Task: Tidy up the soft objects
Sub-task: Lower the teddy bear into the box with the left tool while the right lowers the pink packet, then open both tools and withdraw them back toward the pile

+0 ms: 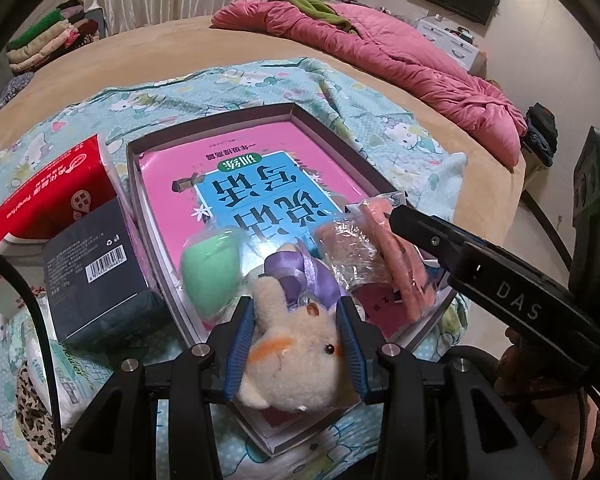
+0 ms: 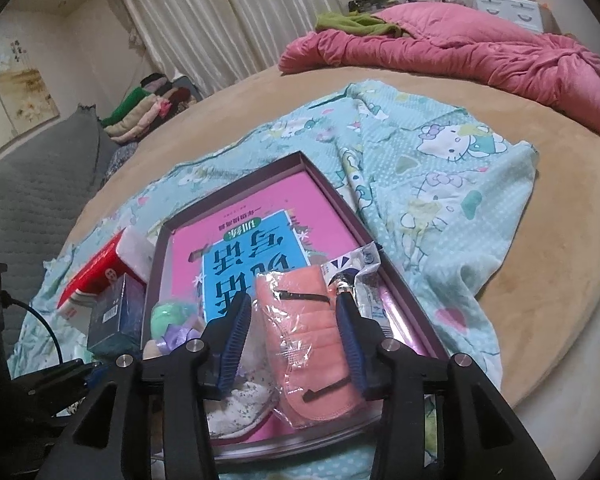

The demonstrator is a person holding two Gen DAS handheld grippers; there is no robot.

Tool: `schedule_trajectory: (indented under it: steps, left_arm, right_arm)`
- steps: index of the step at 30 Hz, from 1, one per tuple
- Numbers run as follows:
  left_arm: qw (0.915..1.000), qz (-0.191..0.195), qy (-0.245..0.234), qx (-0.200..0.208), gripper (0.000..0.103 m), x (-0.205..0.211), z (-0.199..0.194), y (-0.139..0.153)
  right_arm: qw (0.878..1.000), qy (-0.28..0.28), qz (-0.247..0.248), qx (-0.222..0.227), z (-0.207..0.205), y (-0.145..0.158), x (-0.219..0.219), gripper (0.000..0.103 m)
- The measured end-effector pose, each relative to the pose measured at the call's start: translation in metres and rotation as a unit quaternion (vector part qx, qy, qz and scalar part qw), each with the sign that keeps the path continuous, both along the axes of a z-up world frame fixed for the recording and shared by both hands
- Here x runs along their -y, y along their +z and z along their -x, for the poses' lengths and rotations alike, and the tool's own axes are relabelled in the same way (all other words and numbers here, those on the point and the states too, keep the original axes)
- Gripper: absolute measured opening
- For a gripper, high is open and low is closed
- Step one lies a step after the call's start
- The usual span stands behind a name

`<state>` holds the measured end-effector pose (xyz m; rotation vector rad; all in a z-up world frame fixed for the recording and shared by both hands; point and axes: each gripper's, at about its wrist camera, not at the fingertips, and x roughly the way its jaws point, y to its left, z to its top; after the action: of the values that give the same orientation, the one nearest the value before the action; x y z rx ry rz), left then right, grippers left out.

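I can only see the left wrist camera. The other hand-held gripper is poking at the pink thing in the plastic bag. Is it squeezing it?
Observer: No. In the right wrist view the right hand-held gripper is open. The pink packet lies between its pads, with a gap on one side.
Child: Is something hiding behind my plush toy?
Observer: Yes. A white speckled cloth lies in the box, right beside the packet.
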<state>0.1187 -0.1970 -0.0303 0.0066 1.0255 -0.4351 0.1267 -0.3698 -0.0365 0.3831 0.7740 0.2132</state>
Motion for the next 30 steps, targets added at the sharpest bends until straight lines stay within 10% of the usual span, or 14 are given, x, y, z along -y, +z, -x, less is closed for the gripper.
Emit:
schedule_trajectory:
  steps: [30]
  left_arm:
    - [0.9991,0.006,0.011,0.040,0.052,-0.017,0.009,0.039]
  right_arm:
    - [0.999,-0.037,0.010,0.038,0.014,0.021,0.012,0.075]
